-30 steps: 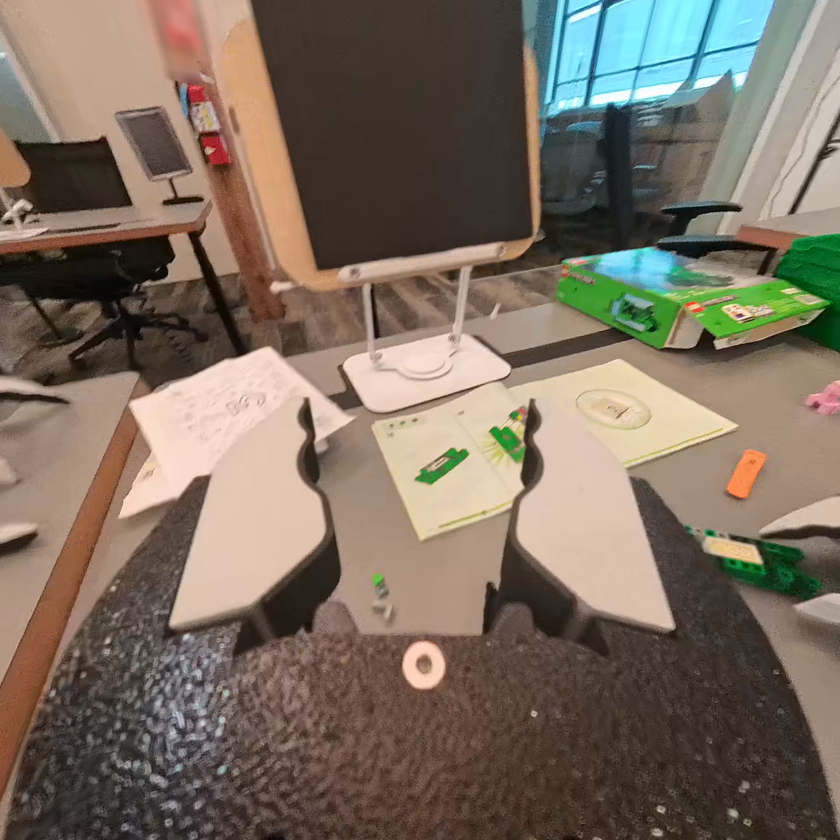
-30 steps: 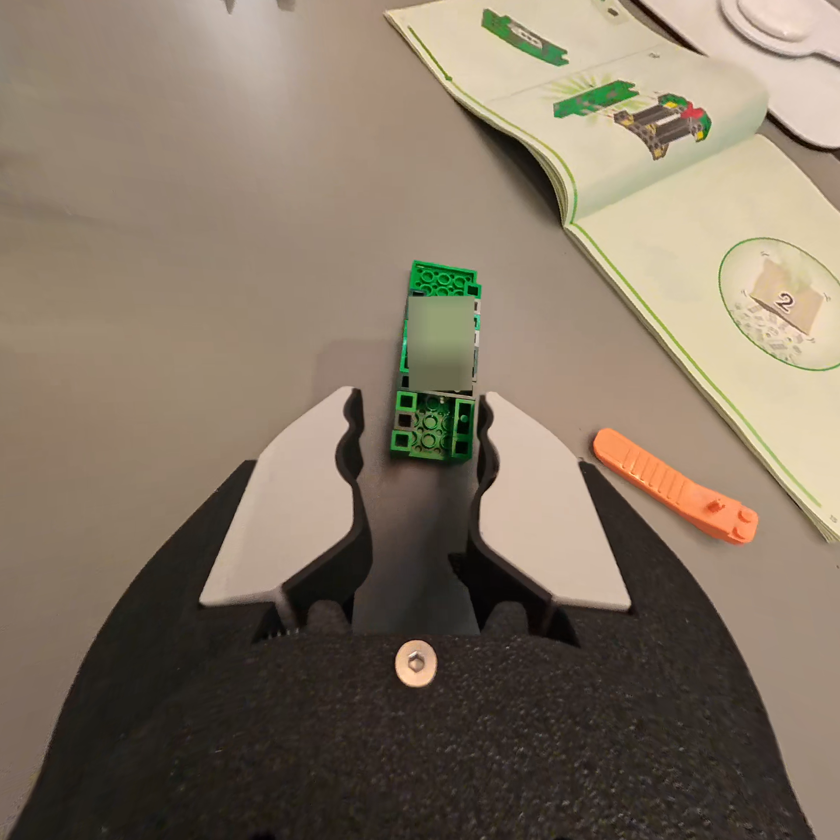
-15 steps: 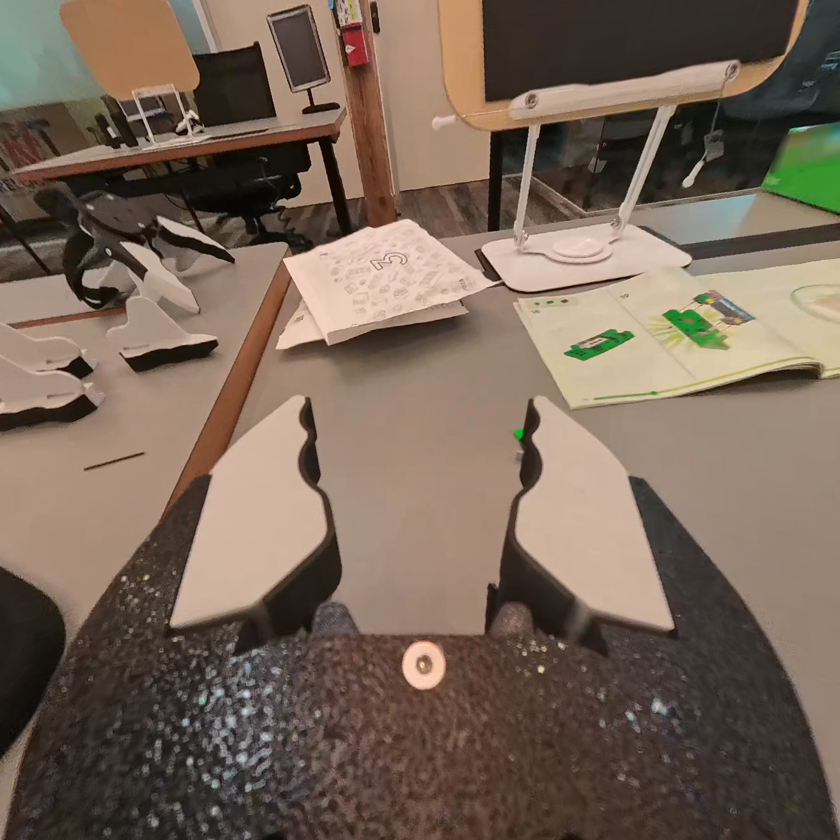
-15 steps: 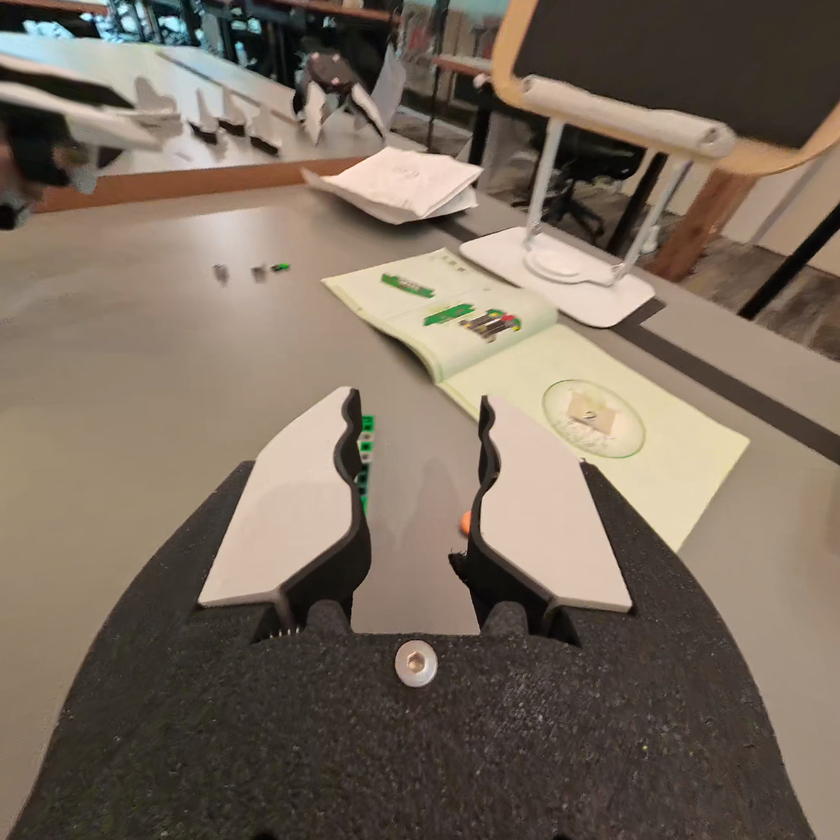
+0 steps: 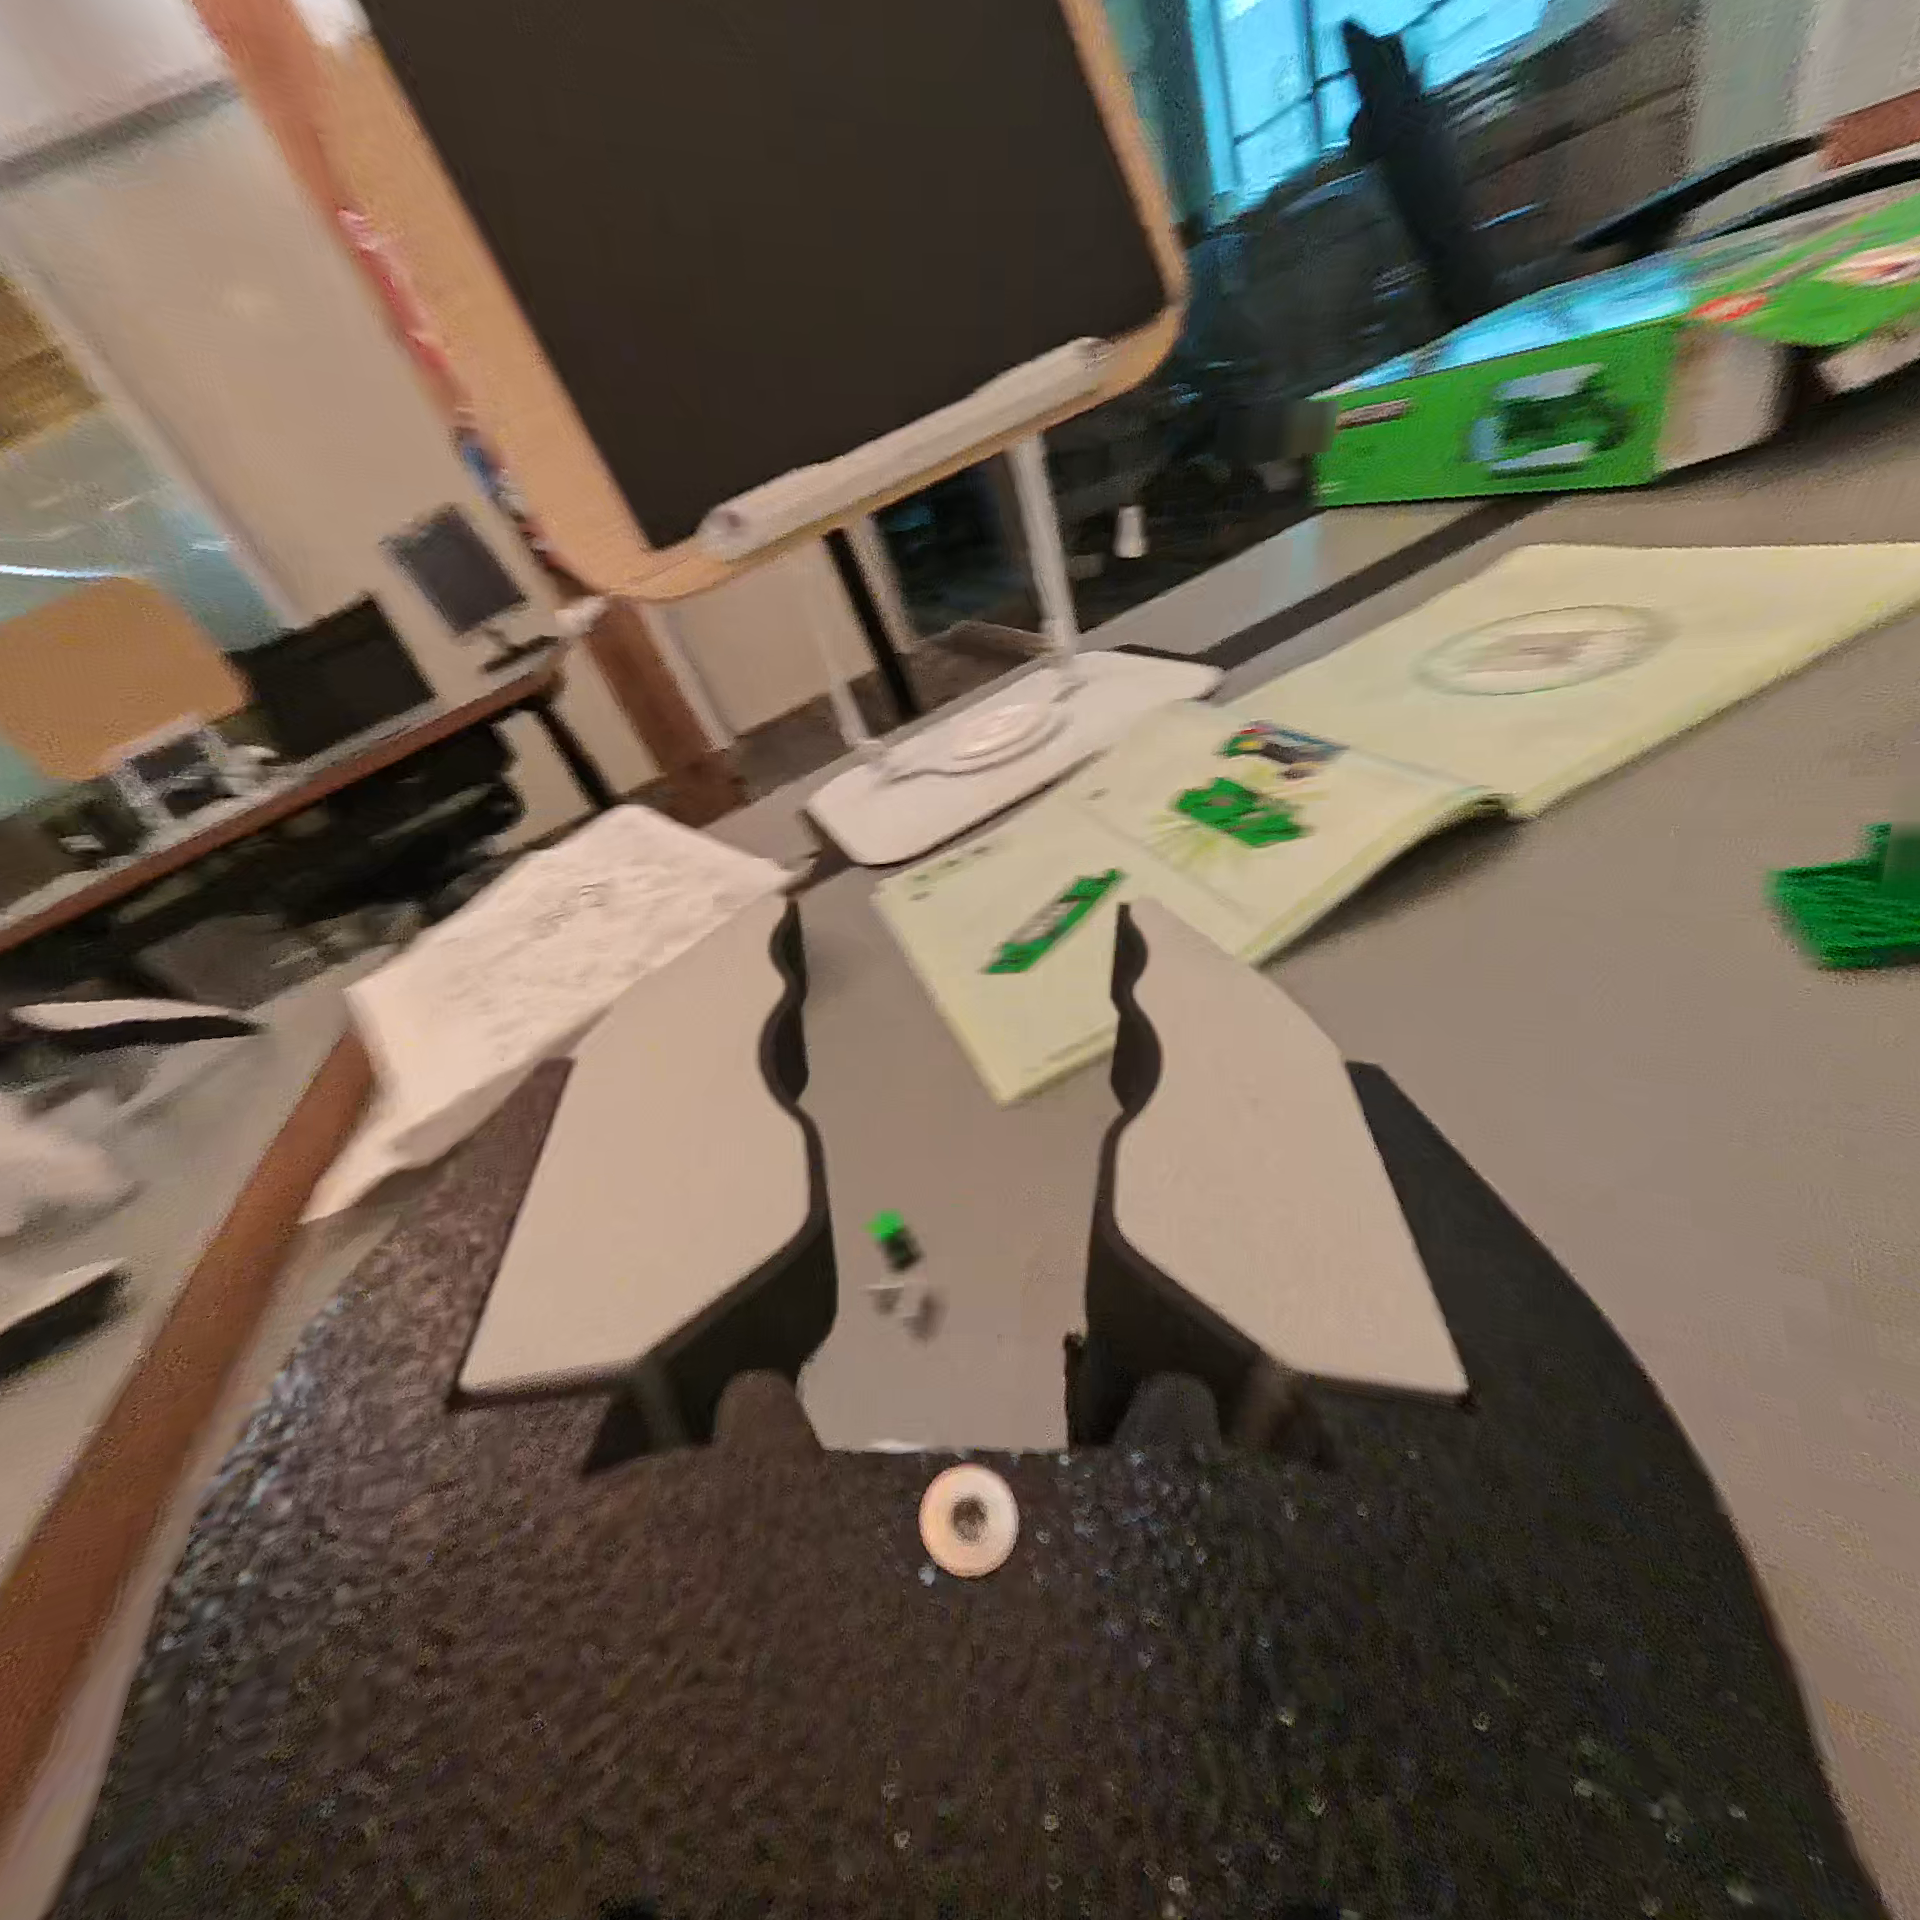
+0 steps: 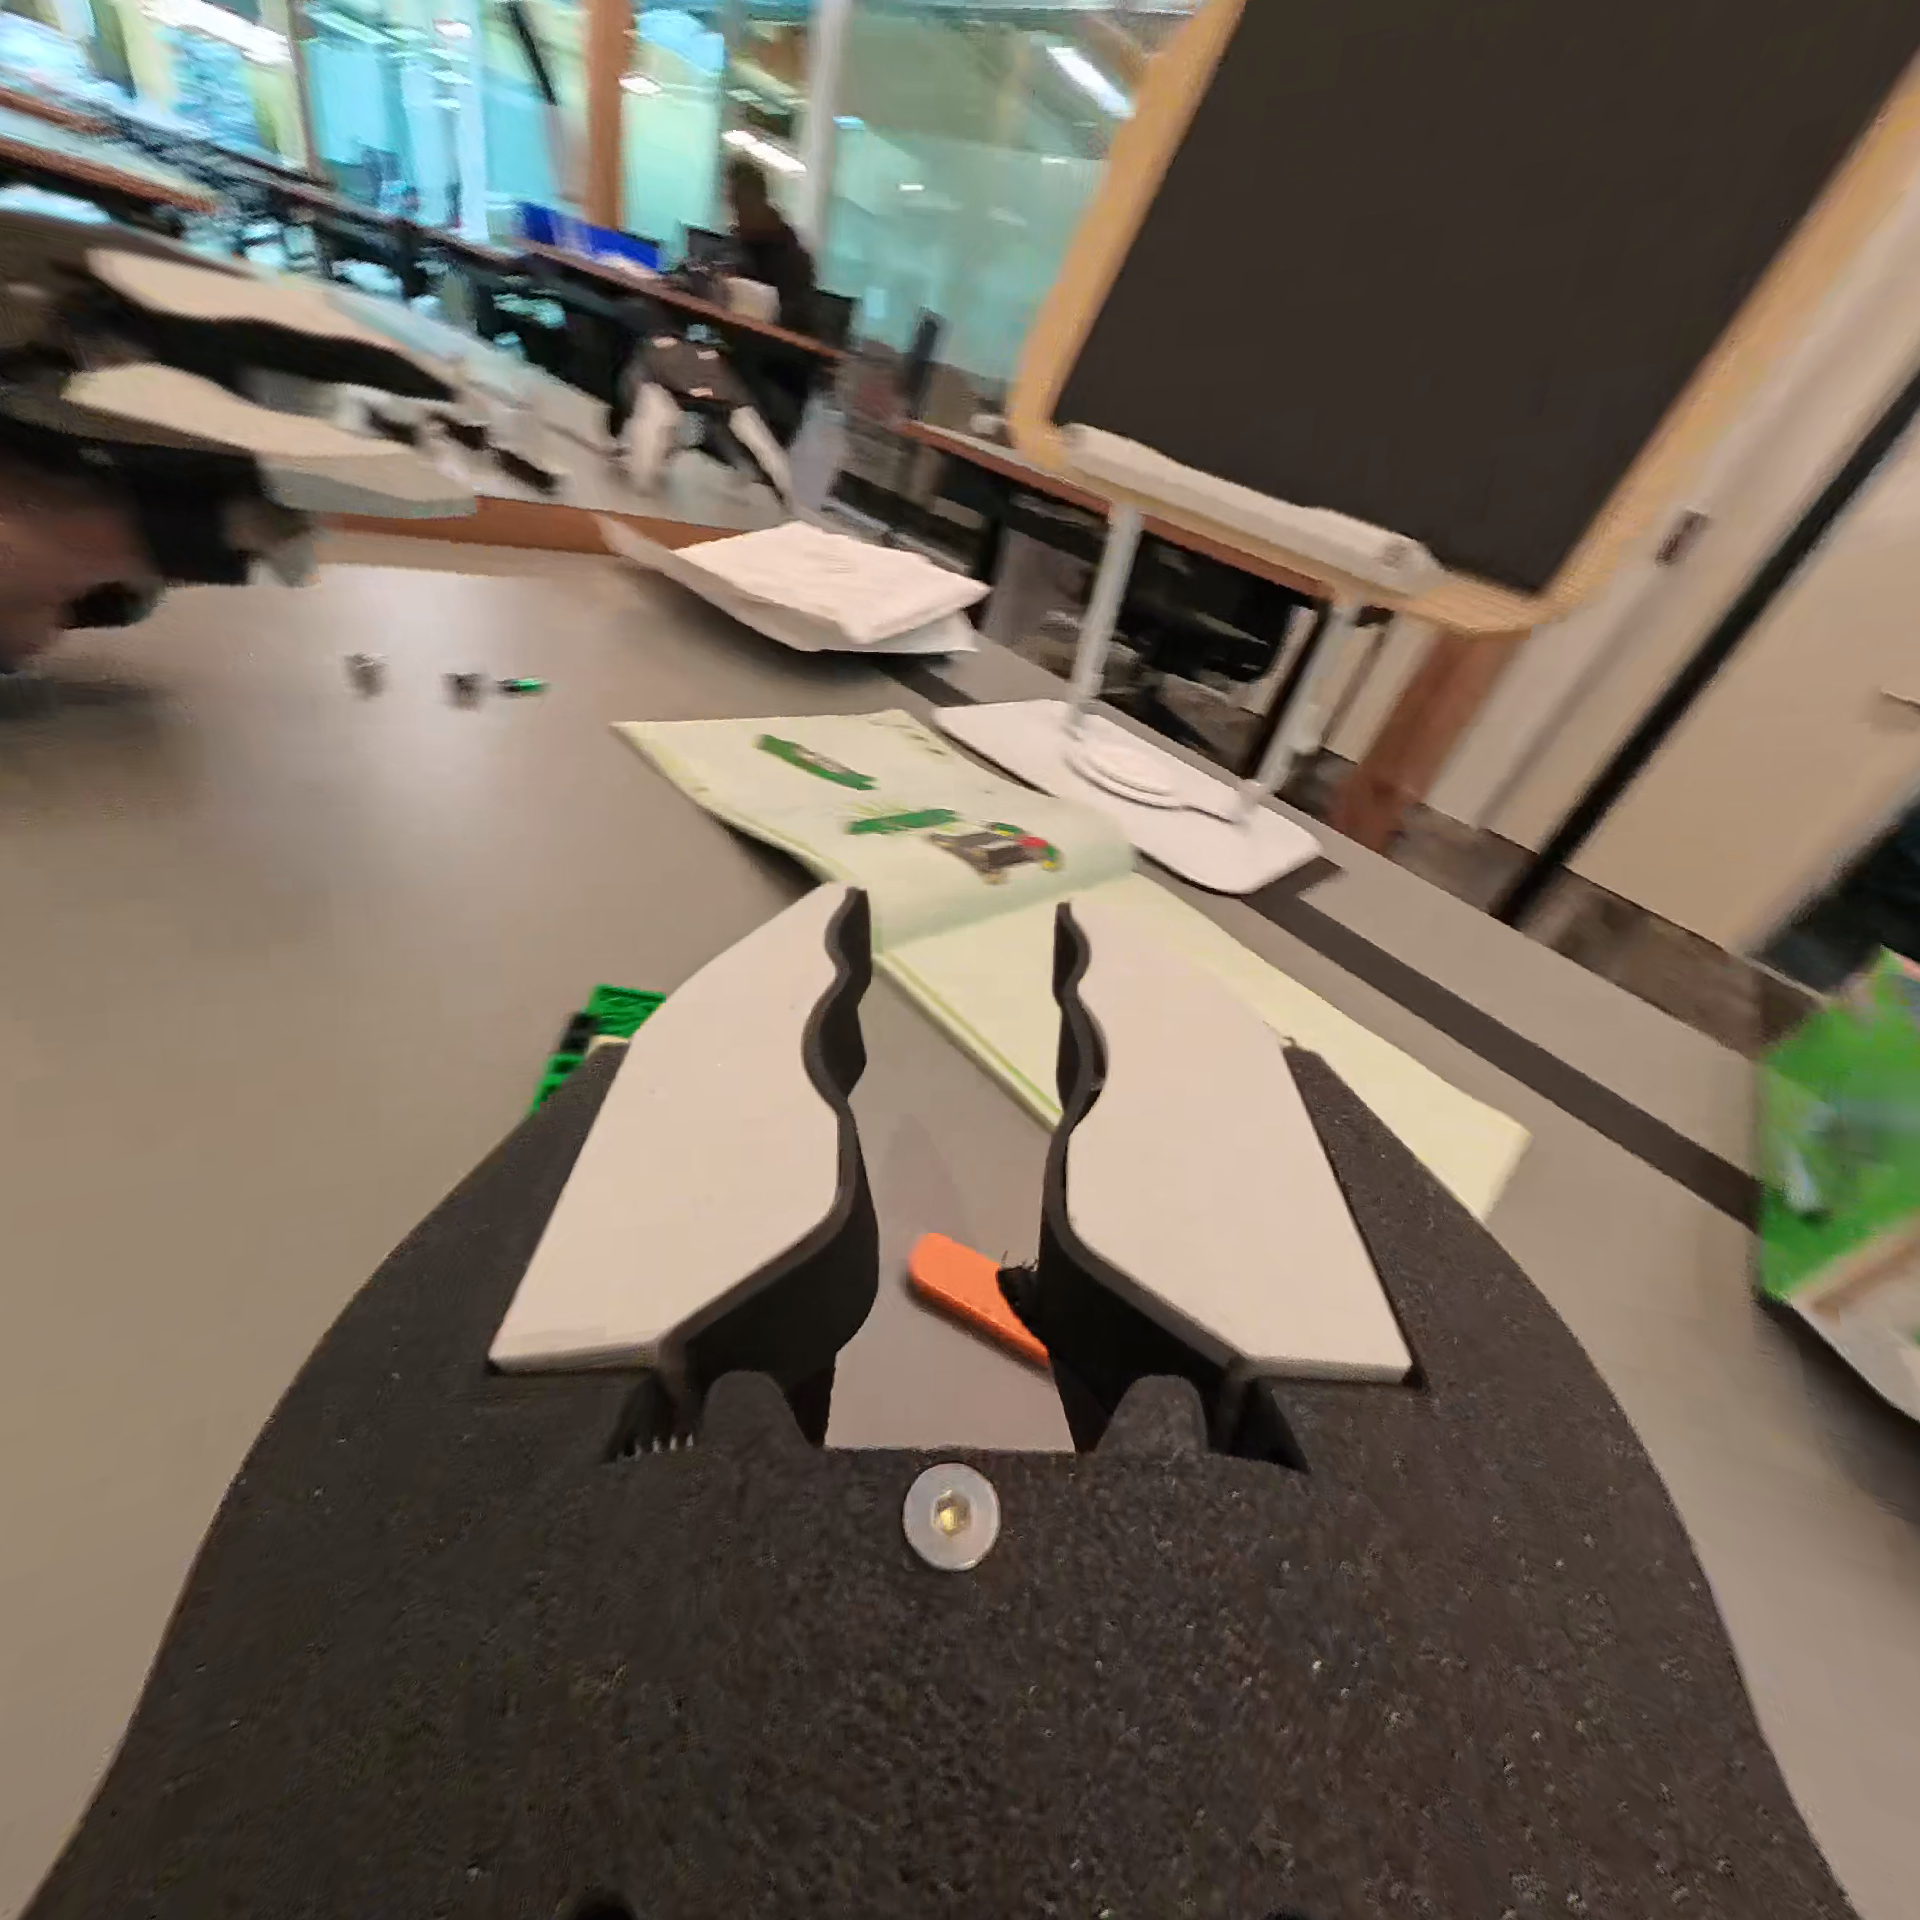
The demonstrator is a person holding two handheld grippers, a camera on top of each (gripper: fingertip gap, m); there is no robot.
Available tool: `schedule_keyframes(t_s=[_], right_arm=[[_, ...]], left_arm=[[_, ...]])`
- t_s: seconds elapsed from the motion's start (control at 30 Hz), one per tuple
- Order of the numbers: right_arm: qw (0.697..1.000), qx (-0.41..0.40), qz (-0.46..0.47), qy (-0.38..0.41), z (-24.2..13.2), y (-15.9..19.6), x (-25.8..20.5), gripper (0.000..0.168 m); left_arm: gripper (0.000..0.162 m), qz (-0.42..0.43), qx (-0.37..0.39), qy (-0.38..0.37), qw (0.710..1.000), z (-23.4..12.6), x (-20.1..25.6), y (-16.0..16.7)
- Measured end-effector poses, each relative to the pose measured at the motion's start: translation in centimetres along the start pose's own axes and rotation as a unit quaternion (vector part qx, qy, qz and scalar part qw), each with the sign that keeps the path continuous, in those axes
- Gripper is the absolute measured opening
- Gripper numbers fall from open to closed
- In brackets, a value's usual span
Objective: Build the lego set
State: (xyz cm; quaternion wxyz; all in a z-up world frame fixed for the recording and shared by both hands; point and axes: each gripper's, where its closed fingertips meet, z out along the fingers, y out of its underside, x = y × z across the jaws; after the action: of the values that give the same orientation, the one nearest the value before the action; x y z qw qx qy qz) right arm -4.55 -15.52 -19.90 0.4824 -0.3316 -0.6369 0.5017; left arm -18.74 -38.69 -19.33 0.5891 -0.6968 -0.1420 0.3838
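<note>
Left tool [image 5: 958, 935] spread, empty, above grey bench [image 5: 1558, 1143]; tiny green-and-grey lego bits [image 5: 896, 1262] lie on bench between its fingers (blurred). Right tool [image 6: 956, 935] spread, empty; flat orange plastic brick separator [image 6: 971, 1294] on bench below gap. Green brick assembly [image 6: 597, 1039] just left of right tool, partly hidden. Open pale-green instruction booklet [image 6: 935, 821] beyond both tools.

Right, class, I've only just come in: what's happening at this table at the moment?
A person is building a Lego set with two hand-held grippers, but neither holds anything now. The left hand-held gripper is open above a few tiny loose pieces on the grey table. The right hand-held gripper is open above the orange brick separator, with the green partial build just left of it. The instruction booklet lies open ahead.
</note>
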Motion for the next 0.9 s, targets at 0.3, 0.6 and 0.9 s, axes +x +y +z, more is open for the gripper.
schedule_keyframes(t_s=[0.3, 0.6, 0.9], right_arm=[[0.997, -0.043, -0.017, -0.067, 0.8, 0.9, -3.6, 0.000], [0.997, -0.064, -0.026, -0.036, 0.6, 1.7, -2.7, 0.000], [0.997, -0.070, -0.044, 0.000, 0.5, 1.8, -1.8, 0.000]], left_arm=[[0.000, -0.024, -0.010, 0.125, 0.992, 0.3, 6.3, -0.3], [0.000, -0.044, -0.010, 0.164, 0.985, 0.2, 7.0, -0.2], [0.000, -0.015, 0.001, 0.164, 0.986, -0.2, 7.2, -0.3]])
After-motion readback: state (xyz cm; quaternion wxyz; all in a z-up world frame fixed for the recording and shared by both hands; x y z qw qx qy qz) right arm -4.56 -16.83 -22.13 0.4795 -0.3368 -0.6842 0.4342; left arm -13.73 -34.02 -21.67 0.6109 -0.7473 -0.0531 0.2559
